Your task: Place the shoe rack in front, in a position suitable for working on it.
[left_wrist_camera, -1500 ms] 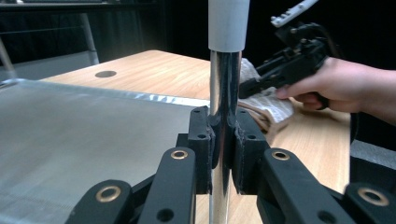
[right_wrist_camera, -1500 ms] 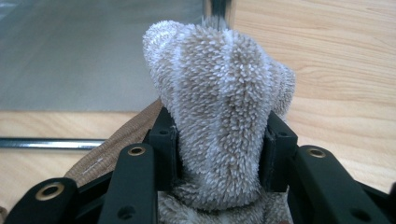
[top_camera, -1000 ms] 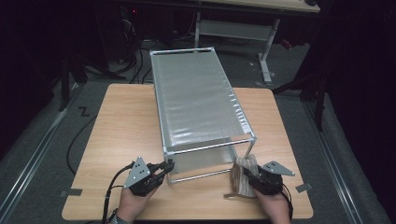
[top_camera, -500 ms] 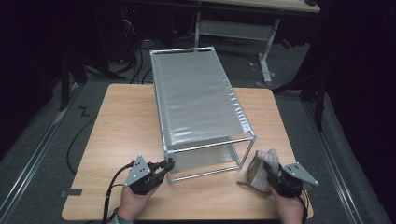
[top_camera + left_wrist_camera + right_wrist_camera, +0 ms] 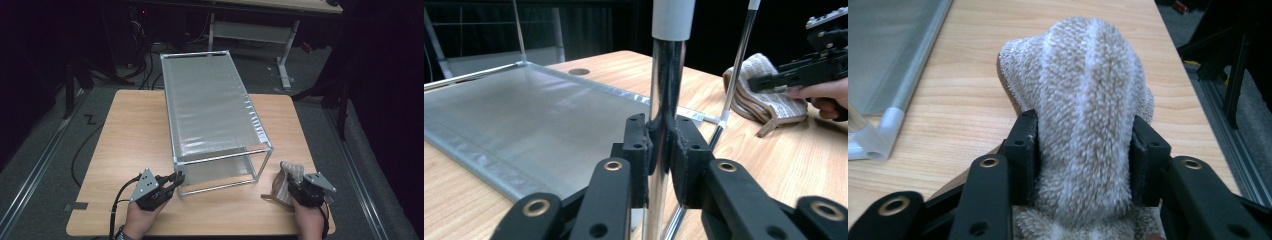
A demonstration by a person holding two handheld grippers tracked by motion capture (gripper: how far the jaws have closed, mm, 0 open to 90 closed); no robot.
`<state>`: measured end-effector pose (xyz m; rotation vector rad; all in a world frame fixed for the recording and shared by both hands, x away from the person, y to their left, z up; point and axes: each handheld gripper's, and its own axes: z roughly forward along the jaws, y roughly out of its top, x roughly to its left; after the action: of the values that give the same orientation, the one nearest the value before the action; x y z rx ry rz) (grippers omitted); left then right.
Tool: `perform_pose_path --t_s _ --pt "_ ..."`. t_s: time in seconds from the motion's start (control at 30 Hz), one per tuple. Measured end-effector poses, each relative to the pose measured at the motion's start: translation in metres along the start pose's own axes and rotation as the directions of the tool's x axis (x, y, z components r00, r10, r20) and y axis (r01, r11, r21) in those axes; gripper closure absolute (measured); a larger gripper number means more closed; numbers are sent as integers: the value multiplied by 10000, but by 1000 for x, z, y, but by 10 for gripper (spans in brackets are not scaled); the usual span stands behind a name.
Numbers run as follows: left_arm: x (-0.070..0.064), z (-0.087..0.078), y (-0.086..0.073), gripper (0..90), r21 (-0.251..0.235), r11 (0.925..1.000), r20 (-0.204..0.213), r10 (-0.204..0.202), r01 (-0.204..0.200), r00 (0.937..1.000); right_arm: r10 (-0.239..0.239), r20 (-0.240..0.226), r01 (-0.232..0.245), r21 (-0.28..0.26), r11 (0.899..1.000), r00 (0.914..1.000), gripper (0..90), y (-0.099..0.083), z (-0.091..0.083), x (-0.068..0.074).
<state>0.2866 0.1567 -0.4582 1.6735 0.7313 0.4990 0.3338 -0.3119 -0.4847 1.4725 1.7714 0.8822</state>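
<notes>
A two-tier metal rack (image 5: 210, 107) with mesh shelves stands lengthwise on the wooden table (image 5: 125, 135). My left gripper (image 5: 172, 182) is shut on the rack's front left upright post (image 5: 665, 100), its jaws clamped on the chrome tube. My right gripper (image 5: 295, 189) is shut on a folded beige striped towel (image 5: 287, 181), which rests on the table just right of the rack's front right corner. In the right gripper view the towel (image 5: 1088, 100) bulges between both jaws. The left gripper view shows the towel (image 5: 759, 92) and the right gripper (image 5: 774, 80) beyond the rack's lower shelf (image 5: 524, 125).
A strap or loop from the towel (image 5: 270, 199) lies on the table toward the rack. The table's right edge (image 5: 315, 165) is close to my right hand. Dark floor, cables and a desk frame (image 5: 280, 45) lie beyond the table.
My right gripper has pulled the towel out from the rack's front right corner and moved it rightward. The left gripper has stayed on the post.
</notes>
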Motion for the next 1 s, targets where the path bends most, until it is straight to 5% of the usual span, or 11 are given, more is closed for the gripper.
perform_pose_path --t_s 0.2,0.23,0.4,0.43,0.6,0.77,1.0 --pt "2 1 -1 658 187 9993 86 -339 337 9994 344 -403 -362 -437 9984 9986 324 8 -5 0" --pt "2 0 -2 646 259 9989 57 -387 385 9992 361 -320 -387 -849 9956 9988 296 15 -13 1" --pt "3 -1 -1 585 427 9973 17 -604 603 9982 192 -505 -259 -1355 9904 9985 289 26 -25 9" --pt "3 -3 -1 513 383 9968 -43 -705 706 9975 17 -617 -117 -1612 9868 9981 290 30 -28 15" --pt "2 -4 -3 434 463 9971 -348 -582 598 9977 -249 -939 66 -1901 9817 9953 307 36 -31 25" --pt "0 -6 -4 417 590 9968 -449 -513 539 9977 -844 -1922 430 -2101 9767 9777 336 39 -29 39" --pt "1 -9 -5 468 712 9964 -484 -424 458 9979 -1267 -2553 762 -1987 9771 9585 307 41 -23 53"
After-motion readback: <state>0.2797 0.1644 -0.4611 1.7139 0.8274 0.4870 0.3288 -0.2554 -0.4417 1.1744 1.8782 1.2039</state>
